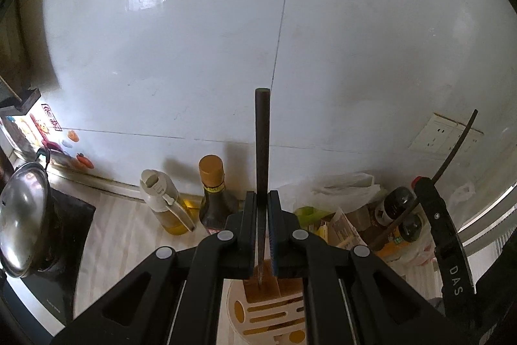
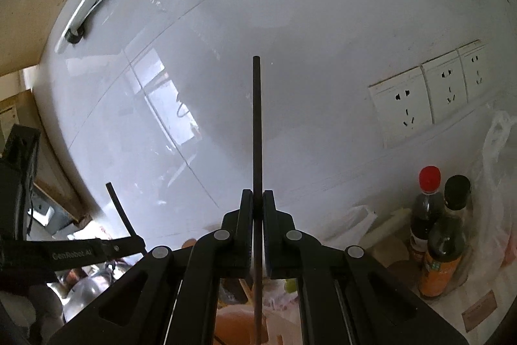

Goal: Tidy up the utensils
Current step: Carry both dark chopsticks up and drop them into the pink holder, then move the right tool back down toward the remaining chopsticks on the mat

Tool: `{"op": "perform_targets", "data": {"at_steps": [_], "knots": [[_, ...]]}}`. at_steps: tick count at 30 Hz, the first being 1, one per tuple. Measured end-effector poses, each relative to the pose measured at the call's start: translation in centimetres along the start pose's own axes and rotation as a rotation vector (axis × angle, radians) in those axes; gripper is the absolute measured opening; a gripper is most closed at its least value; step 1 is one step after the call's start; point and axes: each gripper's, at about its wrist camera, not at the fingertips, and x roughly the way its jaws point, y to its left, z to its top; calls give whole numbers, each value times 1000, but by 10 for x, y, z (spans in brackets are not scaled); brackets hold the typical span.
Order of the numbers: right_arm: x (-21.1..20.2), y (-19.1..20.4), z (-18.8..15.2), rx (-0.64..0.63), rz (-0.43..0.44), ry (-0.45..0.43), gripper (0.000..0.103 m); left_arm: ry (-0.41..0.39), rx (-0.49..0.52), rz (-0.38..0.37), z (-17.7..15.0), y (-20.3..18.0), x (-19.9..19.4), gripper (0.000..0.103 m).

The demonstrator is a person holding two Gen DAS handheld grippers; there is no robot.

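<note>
Chopstick (image 1: 261, 138): clamped upright in left gripper (image 1: 262, 235), fingers closed on shaft, tip over slot of utensil holder (image 1: 258, 312) at tabletop's near edge. Vertical hold likely aligns insertion. Second chopstick (image 2: 257, 131): right gripper (image 2: 257, 235) closed on it, upright, ready.

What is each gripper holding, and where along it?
Each holds one dark chopstick upright, clamped on its lower part: left gripper, chopstick; right gripper, chopstick.
</note>
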Motion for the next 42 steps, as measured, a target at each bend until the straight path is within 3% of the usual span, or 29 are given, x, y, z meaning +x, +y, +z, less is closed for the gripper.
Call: {"op": "perform_targets", "data": {"at_steps": [7, 15, 21, 24, 27, 28, 29, 30, 31, 32, 36, 37, 40, 42], "knots": [[10, 6, -18, -69, 1, 50, 6, 28, 1, -6, -4, 2, 13, 4], [-18, 1, -38, -86, 40, 126, 6, 59, 3, -22, -14, 9, 11, 4], [-17, 8, -38, -130, 9, 150, 6, 83, -2, -54, -12, 11, 14, 5], [-4, 13, -37, -143, 19, 256, 6, 92, -17, -83, -14, 14, 5, 7], [-2, 16, -38, -145, 47, 337, 8, 88, 5, -42, -18, 15, -9, 13], [-2, 17, -39, -150, 45, 348, 13, 83, 3, -37, -19, 17, -14, 21], [-6, 20, -37, -158, 51, 354, 19, 71, 3, -37, -20, 19, -20, 38], [-7, 21, -37, -162, 52, 359, 36, 56, 3, -19, -22, 21, -27, 50], [-11, 21, -35, -161, 47, 357, 49, 38, -3, 0, -24, 24, -33, 71], [-15, 21, -33, -160, 43, 353, 53, 13, -6, 11, -26, 28, -41, 78], [-28, 22, -27, -171, 2, 348, 64, -46, -16, 72, -38, 42, -62, 86], [-32, 22, -26, -178, -16, 344, 72, -65, -19, 87, -43, 46, -67, 102], [-44, 21, -25, -199, -83, 340, 93, -93, -21, 167, -59, 54, -73, 103], [-57, 20, -28, -201, -93, 324, 100, -70, -3, 184, -71, 52, -70, 103]]}}
